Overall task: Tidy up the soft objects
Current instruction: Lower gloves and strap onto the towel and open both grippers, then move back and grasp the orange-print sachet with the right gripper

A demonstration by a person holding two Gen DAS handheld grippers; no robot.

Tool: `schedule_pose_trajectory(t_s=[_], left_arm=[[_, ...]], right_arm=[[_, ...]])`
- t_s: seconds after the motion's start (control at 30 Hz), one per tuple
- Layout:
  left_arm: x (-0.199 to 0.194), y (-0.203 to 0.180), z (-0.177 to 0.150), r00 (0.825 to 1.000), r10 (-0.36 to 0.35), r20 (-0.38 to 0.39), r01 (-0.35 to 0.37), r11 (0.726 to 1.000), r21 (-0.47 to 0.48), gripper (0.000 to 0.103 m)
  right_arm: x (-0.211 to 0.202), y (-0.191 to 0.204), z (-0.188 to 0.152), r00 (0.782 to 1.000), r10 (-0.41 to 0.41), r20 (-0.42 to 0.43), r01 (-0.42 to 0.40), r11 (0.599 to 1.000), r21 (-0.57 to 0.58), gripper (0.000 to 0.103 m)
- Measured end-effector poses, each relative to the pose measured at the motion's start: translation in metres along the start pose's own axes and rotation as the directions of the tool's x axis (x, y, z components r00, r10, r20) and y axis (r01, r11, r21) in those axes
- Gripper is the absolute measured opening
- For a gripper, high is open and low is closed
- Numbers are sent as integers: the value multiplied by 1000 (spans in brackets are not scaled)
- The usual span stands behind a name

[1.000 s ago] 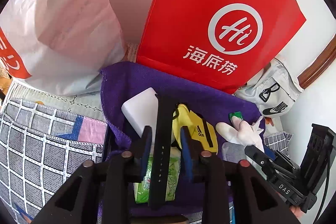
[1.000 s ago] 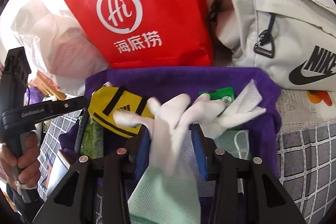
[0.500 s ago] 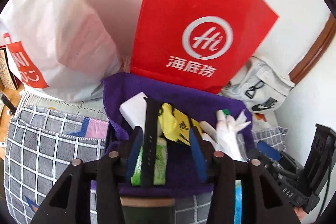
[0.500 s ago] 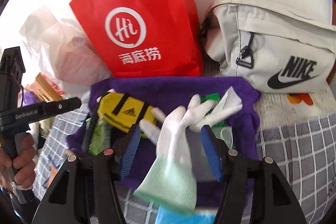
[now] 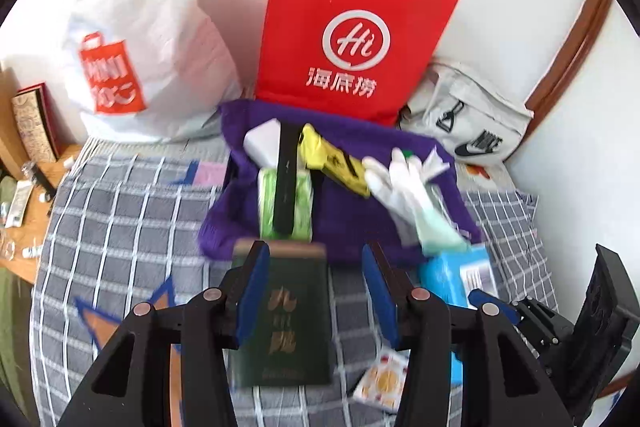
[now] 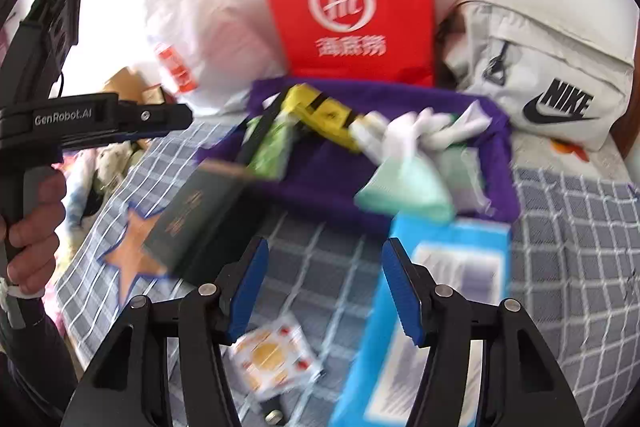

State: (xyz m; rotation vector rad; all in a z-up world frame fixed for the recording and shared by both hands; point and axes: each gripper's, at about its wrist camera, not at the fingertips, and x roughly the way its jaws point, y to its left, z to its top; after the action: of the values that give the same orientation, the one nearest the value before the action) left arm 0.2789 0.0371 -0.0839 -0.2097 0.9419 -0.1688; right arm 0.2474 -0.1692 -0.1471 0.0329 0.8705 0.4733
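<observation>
Both claws stand apart and empty, their jaws having just been opening: left claw (image 5: pixel 316 291) above the dark green booklet (image 5: pixel 282 331), right claw (image 6: pixel 324 287) above checked bedding (image 6: pixel 580 227). At twelve o'clock the white knitted glove (image 6: pixel 404 135) lies on the purple cloth tray (image 6: pixel 320 183). Next, I'd pick something soft, gripping its middle.

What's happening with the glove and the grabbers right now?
Both tools open, nothing held: left tool, right tool. White glove lies on purple cloth. Dark green book sits under left tool.
</observation>
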Motion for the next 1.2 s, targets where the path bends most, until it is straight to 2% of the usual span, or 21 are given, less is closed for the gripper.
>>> schedule_pose_trajectory(t_s=[0.2, 0.3, 0.37, 0.5, 0.6, 0.67, 0.7, 0.73, 0.77, 0.8, 1.03, 1.2], left_arm=[[-17, 12, -42, 1000, 4, -6, -4, 1000, -22, 47], [-22, 17, -60, 1000, 1, -7, -1, 1000, -30, 47], [-22, 21, -72, 1000, 6, -9, -7, 999, -35, 47], [-16, 26, -99, 999, 19, -42, -20, 999, -30, 47], [-13, 32, -113, 998, 20, -60, -22, 999, -37, 47], [-12, 35, -118, 998, 22, -62, -24, 999, -45, 47], [-12, 36, -119, 998, 23, -63, -26, 999, -47, 47], [-11, 37, -120, 998, 23, -66, -27, 998, -50, 47], [-11, 38, -121, 997, 22, -69, -26, 998, -52, 47], [-10, 39, -123, 997, 20, -74, -24, 998, -54, 47], [-11, 42, -133, 996, 22, -90, -29, 997, -76, 47], [-14, 43, -143, 994, 37, -106, -47, 994, -99, 47]], right_arm=[[1, 33, -42, 998, 28, -57, -31, 998, -55, 59], [9, 51, -63, 997, -29, -76, 20, 993, -117, 57], [16, 59, -76, 995, -64, -80, 52, 988, -147, 49], [33, 65, -90, 990, -98, -101, 80, 983, -163, 39], [37, 70, -94, 986, -152, -65, 137, 972, -190, 39], [39, 70, -94, 981, -185, -52, 171, 964, -202, 30], [39, 70, -95, 982, -181, -48, 168, 965, -203, 29], [38, 70, -95, 984, -173, -44, 160, 965, -205, 22], [36, 71, -94, 984, -172, -39, 160, 965, -207, 6], [34, 71, -94, 986, -160, -44, 149, 969, -197, 1], [6, 65, -96, 996, -80, -40, 75, 990, -121, 1], [-25, 57, -111, 998, -47, -44, 43, 996, -82, 1]])
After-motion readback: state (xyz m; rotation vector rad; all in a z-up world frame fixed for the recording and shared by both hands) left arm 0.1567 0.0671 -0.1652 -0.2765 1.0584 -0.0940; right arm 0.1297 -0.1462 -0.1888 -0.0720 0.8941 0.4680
